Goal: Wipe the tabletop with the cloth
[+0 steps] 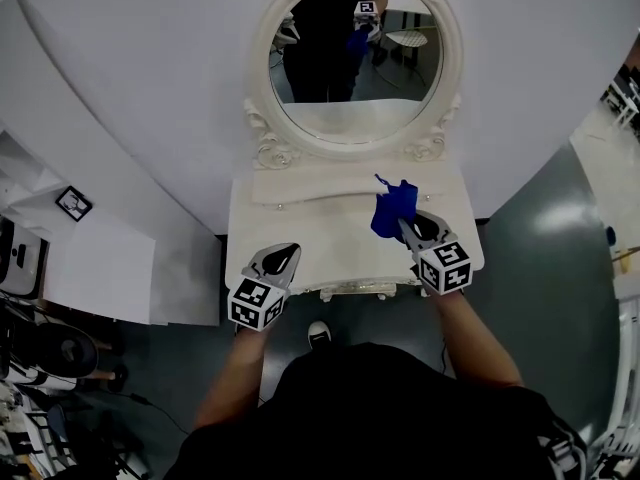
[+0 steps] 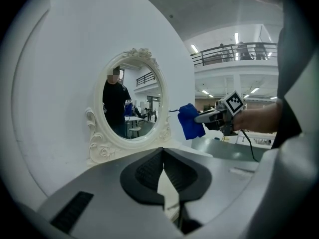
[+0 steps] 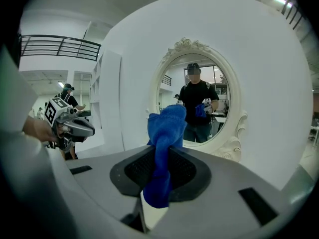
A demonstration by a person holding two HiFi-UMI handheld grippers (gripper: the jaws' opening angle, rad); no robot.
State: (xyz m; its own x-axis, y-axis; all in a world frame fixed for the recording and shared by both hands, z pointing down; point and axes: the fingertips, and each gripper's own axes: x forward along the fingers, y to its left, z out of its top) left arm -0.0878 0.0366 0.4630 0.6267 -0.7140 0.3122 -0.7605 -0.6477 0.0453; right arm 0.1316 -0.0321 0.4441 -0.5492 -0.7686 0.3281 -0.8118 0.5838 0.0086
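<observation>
Jaws of right gripper [image 1: 405,225] clamping one blue cloth [image 1: 392,208], left gripper [image 1: 290,251] jaws together, empty, one mirror [image 1: 355,68]

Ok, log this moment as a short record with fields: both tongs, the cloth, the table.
left tongs: shut, empty, over the tabletop's front left
right tongs: shut on the cloth, over the right side
cloth: blue, bunched, sticking out past the tips
tabletop: white, small vanity top
mirror: oval, ornate white frame, behind the tabletop
wiping: cloth seems held just off the surface; contact unclear
</observation>
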